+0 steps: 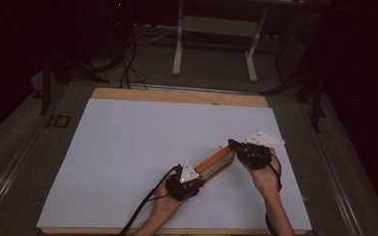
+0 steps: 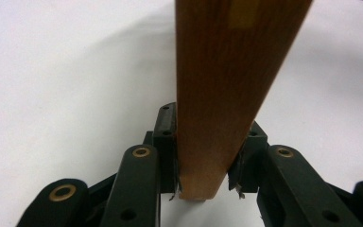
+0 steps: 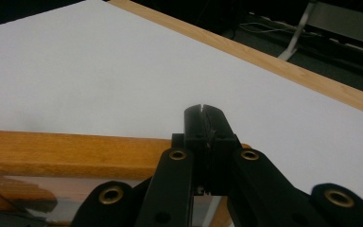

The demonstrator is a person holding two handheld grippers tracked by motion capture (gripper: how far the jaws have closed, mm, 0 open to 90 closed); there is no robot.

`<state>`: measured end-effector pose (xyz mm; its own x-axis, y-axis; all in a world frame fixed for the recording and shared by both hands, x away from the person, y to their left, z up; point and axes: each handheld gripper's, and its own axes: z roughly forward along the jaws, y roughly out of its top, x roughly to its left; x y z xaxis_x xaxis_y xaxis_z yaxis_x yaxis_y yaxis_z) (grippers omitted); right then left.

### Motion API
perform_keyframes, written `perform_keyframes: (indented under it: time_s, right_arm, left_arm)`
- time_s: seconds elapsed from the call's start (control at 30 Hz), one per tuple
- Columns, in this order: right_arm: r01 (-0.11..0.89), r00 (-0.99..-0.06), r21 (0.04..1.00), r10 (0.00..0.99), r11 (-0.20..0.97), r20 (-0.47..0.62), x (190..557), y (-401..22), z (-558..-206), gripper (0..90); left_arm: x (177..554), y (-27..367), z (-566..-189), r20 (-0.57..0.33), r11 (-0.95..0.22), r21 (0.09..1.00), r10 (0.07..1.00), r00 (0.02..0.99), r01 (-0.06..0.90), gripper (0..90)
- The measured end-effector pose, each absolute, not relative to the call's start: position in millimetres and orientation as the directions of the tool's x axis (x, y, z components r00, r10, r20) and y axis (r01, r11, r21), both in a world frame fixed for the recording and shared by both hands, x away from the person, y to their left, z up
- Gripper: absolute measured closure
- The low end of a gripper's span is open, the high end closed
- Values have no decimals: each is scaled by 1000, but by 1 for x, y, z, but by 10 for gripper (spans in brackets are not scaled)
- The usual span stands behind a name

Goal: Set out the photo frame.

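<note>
A wooden frame [image 1: 215, 160] lies on the table's [image 1: 128, 147] near right part, between both tools.

white sheet [image 1: 128, 162] open left, far | wooden frame [image 1: 215, 160] blocks near-right

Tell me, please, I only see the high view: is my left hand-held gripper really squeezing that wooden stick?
Observer: Yes. In the left gripper view, the left hand-held gripper is shut on the wooden bar, with a jaw on each side.
Operator: What about my right one?
Observer: The right hand-held gripper has its jaw tips pressed together with nothing between them. The bar passes under it.
Operator: So is it holding the bar?
Observer: I cannot tell. The jaws hide that spot.
</note>
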<state>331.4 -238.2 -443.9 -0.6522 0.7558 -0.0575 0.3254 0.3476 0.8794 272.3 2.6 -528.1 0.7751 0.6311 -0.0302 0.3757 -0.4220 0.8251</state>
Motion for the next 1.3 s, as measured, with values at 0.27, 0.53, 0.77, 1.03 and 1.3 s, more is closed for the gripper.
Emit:
perform_keyframes:
  time_s: [0.27, 0.53, 0.77, 1.03, 1.3]
  right_arm:
    - [320, -640, 887, 766, 334, -58, 328, -245, -442, 872]
    - [314, -622, 898, 782, 307, -50, 326, -255, -437, 871]
    - [306, -611, 907, 790, 289, -46, 323, -262, -434, 871]
    - [311, -610, 908, 792, 282, -37, 321, -270, -435, 852]
    - [277, -698, 898, 714, 342, -57, 318, -259, -438, 731]
  left_arm:
    - [279, 3, -517, -36, -425, 823, 622, 782, 376, 693]
    - [293, -1, -490, -6, -445, 831, 592, 806, 333, 694]
    - [314, 2, -465, -74, -394, 848, 574, 815, 354, 695]
    - [327, 15, -442, -85, -398, 847, 552, 829, 352, 696]
    - [331, 33, -426, -111, -439, 831, 472, 874, 342, 695]
